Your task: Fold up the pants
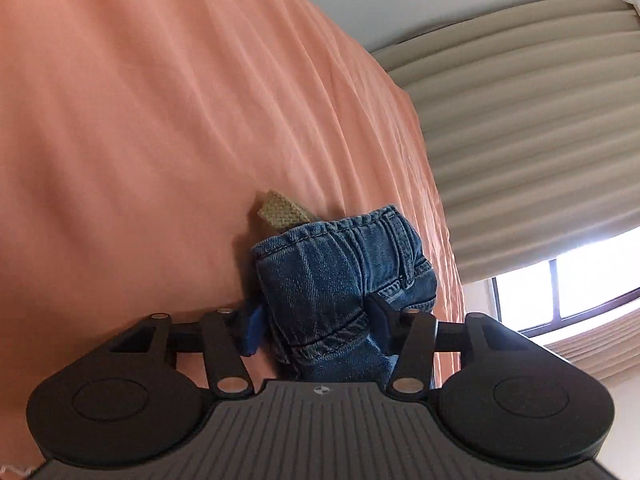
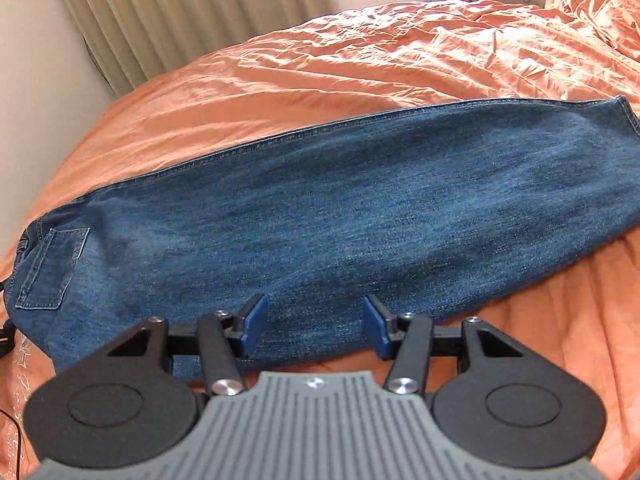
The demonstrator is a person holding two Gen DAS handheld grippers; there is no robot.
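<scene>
A bed under a rumpled orange sheet (image 2: 360, 64) fills the room's middle — behind it hang pleated beige curtains (image 2: 180, 8), daylight glaring through a dark-framed window (image 1: 568, 280) beside pale walls (image 2: 36, 80).

A bed (image 2: 360, 64) in a rumpled orange sheet is carrying everything. Blue jeans (image 2: 340, 216) are lying lengthwise across it, folded leg over leg.

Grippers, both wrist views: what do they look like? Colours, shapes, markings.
Left gripper and right gripper look alike: black linkage arms with silver pivot pins, blue pads on the jaws, two round black discs either side of a grey ribbed plate bearing a small round black-and-white mark. No hands or sleeves in view.
</scene>
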